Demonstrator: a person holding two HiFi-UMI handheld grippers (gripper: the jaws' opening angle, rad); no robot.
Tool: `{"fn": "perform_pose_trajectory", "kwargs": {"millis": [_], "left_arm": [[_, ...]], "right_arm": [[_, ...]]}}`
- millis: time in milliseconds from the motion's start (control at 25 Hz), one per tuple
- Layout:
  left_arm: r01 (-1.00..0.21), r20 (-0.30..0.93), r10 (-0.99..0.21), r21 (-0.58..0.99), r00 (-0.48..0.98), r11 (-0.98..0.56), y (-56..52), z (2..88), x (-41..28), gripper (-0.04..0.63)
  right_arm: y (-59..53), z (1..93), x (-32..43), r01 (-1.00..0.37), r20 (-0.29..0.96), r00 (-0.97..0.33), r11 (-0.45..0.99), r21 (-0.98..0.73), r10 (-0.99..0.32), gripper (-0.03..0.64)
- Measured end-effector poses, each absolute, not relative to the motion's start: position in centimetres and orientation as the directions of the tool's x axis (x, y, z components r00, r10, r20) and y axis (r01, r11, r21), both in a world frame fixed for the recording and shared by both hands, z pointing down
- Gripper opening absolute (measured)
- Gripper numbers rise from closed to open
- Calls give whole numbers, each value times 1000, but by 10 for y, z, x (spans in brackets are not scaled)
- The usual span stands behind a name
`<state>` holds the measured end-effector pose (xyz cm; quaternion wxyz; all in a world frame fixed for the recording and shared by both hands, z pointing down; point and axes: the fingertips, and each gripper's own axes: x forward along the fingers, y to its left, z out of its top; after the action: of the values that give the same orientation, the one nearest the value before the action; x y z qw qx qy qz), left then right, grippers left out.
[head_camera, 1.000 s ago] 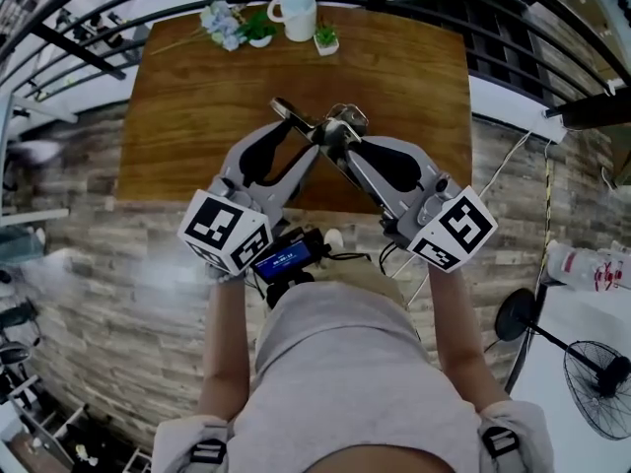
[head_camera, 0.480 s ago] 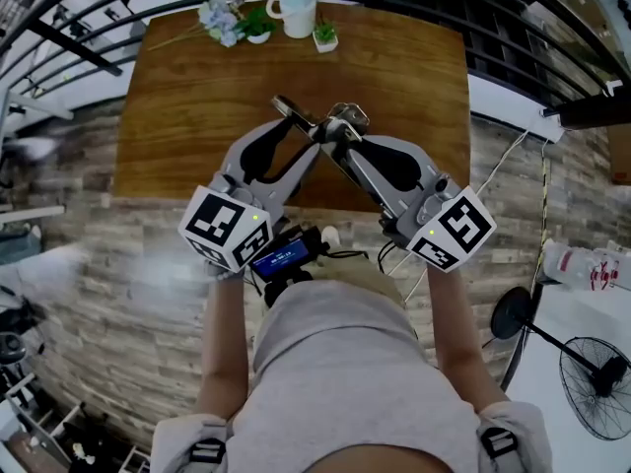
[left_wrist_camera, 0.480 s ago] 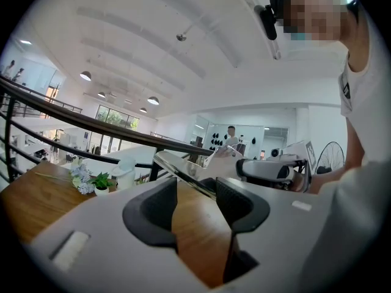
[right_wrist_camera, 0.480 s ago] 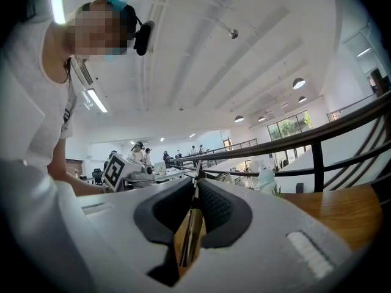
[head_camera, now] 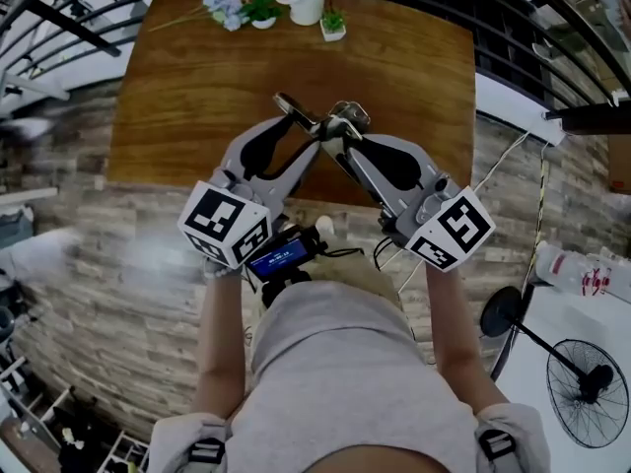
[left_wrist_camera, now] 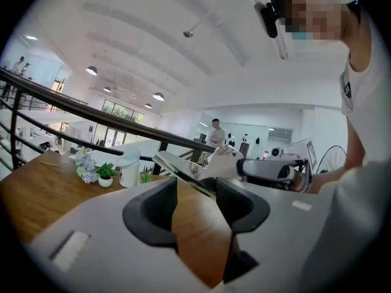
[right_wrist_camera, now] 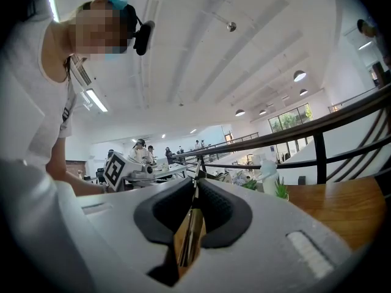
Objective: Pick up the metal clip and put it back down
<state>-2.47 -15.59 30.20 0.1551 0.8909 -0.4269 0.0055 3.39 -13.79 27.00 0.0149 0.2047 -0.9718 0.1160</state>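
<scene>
Hanging over the middle of the wooden table [head_camera: 197, 87], the metal clip [head_camera: 296, 113] sits between the tips of both grippers and looks clear of the tabletop. The right gripper [right_wrist_camera: 197, 187] has hold of it. Its jaws are nearly together, pinching one thin flat arm of the clip edge-on, and this is probably the grip that bears the weight. The left gripper [left_wrist_camera: 197, 185] comes in from the other side with its jaws well apart. The clip's other flat arm crosses the gap at their tips and runs out past one jaw. The pads do not seem to squeeze that arm, so I judge it a prop that steadies the clip, not a second hold. Both grippers point roughly level and meet in a V in front of the person, which keeps the clip in plain sight from above. The pick-up seems done, but the clip is not yet set back down. A white mug [head_camera: 308, 3], pale flowers [head_camera: 225, 0] and a small potted plant [head_camera: 333, 26] stand at the table's far edge, well apart from any landing spot.
</scene>
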Motion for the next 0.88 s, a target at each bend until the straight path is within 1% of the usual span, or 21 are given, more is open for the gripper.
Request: {"fn": "perform_pose_trajectory", "kwargs": {"millis": [560, 880], "left_arm": [[-801, 216, -781, 298, 586, -518, -153, 332, -32, 204], [-813, 263, -782, 340, 564, -472, -152, 362, -38, 202]], "right_arm": [[-142, 299, 27, -355, 124, -935, 890, -287, -333, 32], [-145, 325, 20, -331, 178, -941, 887, -323, -286, 32]]}}
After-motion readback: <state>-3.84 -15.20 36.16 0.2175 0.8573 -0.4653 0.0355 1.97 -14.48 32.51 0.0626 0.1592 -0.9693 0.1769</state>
